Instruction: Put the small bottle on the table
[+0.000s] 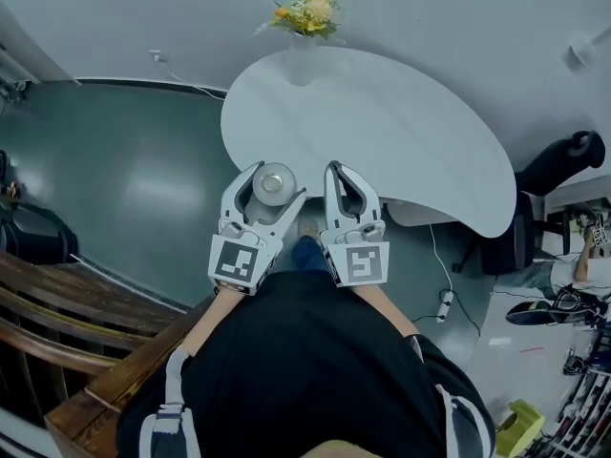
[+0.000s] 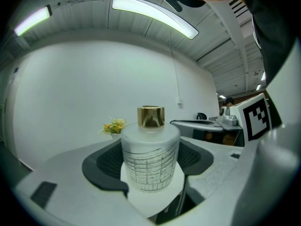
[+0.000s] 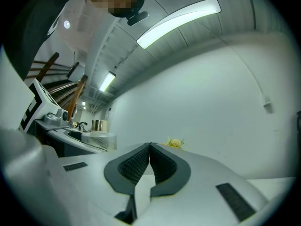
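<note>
A small frosted glass bottle point(image 2: 149, 155) with a gold cap stands upright between the jaws of my left gripper point(image 2: 149, 161), which is shut on it. In the head view the bottle point(image 1: 273, 185) is seen from above, held in the left gripper point(image 1: 270, 181) over the near edge of the white curved table point(image 1: 401, 132). My right gripper point(image 1: 340, 181) hovers just to its right, shut with nothing in it; its dark pads point(image 3: 162, 164) meet at the tips. The bottle point(image 3: 100, 136) also shows at the left of the right gripper view.
A white vase with yellow and orange flowers point(image 1: 305, 29) stands at the table's far edge. A black office chair point(image 1: 554, 175) sits at the right. Wooden railings point(image 1: 67, 303) run along the lower left, over grey floor point(image 1: 124, 170). A power strip point(image 1: 444, 303) lies under the table.
</note>
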A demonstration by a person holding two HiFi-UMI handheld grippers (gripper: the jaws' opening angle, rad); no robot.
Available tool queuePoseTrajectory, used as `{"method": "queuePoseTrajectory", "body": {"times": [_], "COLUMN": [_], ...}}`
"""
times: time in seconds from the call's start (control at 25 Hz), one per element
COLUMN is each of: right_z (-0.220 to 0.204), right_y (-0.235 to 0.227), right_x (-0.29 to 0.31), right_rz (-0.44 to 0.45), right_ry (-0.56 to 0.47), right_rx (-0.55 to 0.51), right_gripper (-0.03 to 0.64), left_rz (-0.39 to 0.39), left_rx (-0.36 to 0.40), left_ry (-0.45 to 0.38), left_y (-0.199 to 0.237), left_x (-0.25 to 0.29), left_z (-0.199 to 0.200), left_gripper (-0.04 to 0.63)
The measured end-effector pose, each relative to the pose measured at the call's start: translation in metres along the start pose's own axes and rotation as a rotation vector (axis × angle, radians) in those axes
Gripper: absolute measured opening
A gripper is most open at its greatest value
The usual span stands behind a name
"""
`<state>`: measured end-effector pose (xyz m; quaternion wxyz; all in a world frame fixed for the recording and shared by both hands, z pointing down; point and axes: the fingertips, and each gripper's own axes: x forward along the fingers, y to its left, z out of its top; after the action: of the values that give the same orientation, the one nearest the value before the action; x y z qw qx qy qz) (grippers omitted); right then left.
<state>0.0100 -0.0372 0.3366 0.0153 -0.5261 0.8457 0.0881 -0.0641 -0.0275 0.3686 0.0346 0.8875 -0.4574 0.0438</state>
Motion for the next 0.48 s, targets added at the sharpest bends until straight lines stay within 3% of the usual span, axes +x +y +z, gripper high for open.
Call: {"method": "queuePoseTrajectory", "body": {"times": [0.16, 0.28, 0.48], "right_z": [-0.014, -0.014, -0.029], "right_y": [-0.025, -0.044, -0.07], "right_x": [0.029, 0.051, 0.076], "right_rz": [0.043, 0.066, 0.115], "right_ry": [0.061, 0.026, 0.056], "right_rx": [-0.012, -0.008, -0.003], "right_gripper": [0.021, 0.021, 0.021], "left_rz": [0.017, 0.035, 0.071], "left_rx": [0.015, 0.02, -0.025], "left_ry": [-0.022, -0.027, 0.0], "left_y": [0.011, 0.018, 0.024], "left_x": [0.038, 0.064, 0.098], "left_z": [0.01, 0.014, 0.011], "left_gripper": [0.333, 0.333, 0.333]}}
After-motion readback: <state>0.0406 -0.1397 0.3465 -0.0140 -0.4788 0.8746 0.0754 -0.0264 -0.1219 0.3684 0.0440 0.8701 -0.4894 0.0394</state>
